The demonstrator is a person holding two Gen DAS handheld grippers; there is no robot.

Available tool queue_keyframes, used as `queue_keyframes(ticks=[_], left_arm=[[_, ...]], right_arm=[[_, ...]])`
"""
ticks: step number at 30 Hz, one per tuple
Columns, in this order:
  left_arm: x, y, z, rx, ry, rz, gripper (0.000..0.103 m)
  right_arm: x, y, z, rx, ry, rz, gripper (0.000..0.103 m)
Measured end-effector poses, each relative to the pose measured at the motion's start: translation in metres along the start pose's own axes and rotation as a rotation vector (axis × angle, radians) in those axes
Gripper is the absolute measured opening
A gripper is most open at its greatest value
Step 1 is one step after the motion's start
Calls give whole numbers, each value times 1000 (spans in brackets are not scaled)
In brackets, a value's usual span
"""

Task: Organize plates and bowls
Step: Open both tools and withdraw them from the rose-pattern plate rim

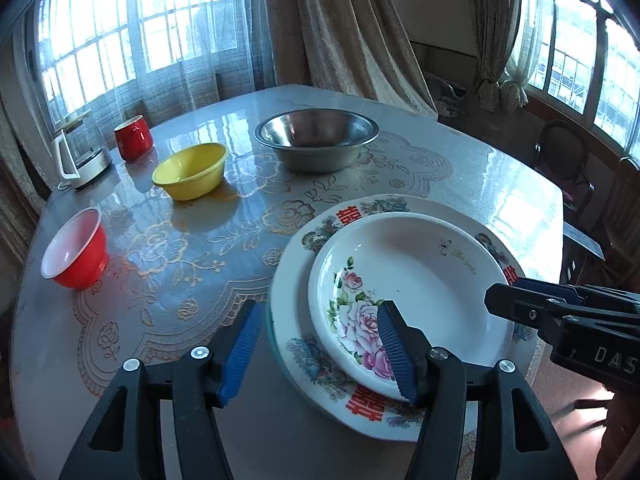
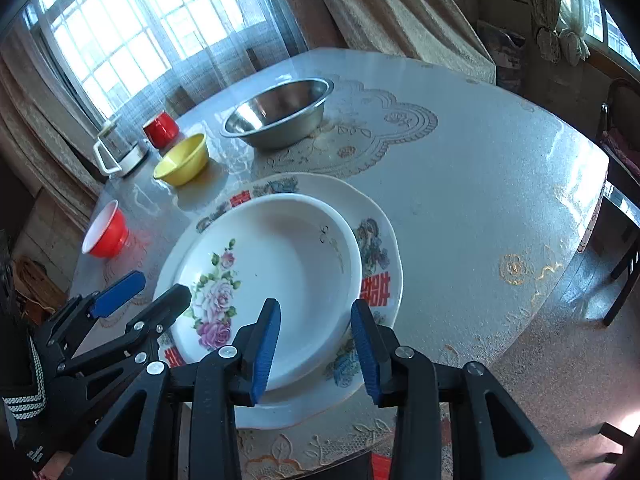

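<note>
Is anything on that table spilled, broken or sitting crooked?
Nothing stands out. The rose dish sits nested on the big plate, a bit off-centre. The steel bowl, yellow bowl, red bowl and red cup all stand upright, with no spills or cracks visible.

deep plate (image 1: 420,272) on flat plate (image 1: 296,320), bowls (image 1: 190,170) behind

Daylit barred windows (image 1: 120,20), beige curtains (image 1: 340,32), glossy lace-patterned table (image 1: 460,168).
</note>
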State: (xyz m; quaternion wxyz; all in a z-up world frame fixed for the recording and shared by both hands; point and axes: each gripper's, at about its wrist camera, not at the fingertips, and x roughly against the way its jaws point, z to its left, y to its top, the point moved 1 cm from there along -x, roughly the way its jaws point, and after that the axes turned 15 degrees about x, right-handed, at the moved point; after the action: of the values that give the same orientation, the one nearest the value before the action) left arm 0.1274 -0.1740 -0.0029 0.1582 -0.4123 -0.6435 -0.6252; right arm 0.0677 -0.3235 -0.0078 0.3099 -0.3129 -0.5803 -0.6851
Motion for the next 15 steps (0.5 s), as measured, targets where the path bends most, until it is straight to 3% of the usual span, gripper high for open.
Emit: queue_keyframes(ticks=[15], left_arm=[[9,3,46,125,66,-16,80]], right_arm=[[-3,15,33,77,20,-21,38]])
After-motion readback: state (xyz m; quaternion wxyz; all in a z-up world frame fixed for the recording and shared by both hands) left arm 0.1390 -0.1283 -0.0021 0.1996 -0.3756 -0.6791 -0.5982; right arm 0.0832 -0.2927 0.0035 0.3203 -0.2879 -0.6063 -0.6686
